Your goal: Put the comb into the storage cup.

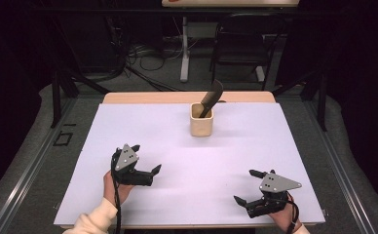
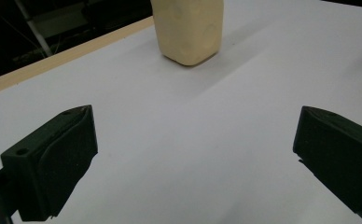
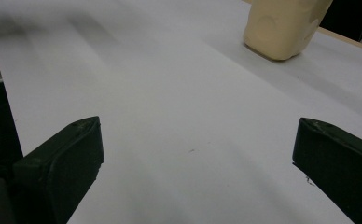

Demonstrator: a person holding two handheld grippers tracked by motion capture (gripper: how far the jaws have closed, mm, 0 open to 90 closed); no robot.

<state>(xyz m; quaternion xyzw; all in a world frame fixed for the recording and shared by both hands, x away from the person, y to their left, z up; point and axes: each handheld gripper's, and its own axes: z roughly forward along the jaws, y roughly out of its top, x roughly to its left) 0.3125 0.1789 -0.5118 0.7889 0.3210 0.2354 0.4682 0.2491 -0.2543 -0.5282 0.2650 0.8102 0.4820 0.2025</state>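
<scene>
Both claws wide, empty — left claw (image 1: pixel 146 157), right claw (image 1: pixel 247 185) low on the surface (image 1: pixel 143 122). Cream cup (image 1: pixel 201 120) sits far-centre, dark utensil (image 1: pixel 212 97) leaning out. Risk: clipping that handle tips the cup — looks top-heavy.

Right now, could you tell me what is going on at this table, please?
A person holds a two-jaw gripper in each hand over a white table. The left gripper and the right gripper are both open and empty, resting near the front edge. Farther back stands a cream cup with a dark utensil leaning in it, untouched by either gripper.
</scene>
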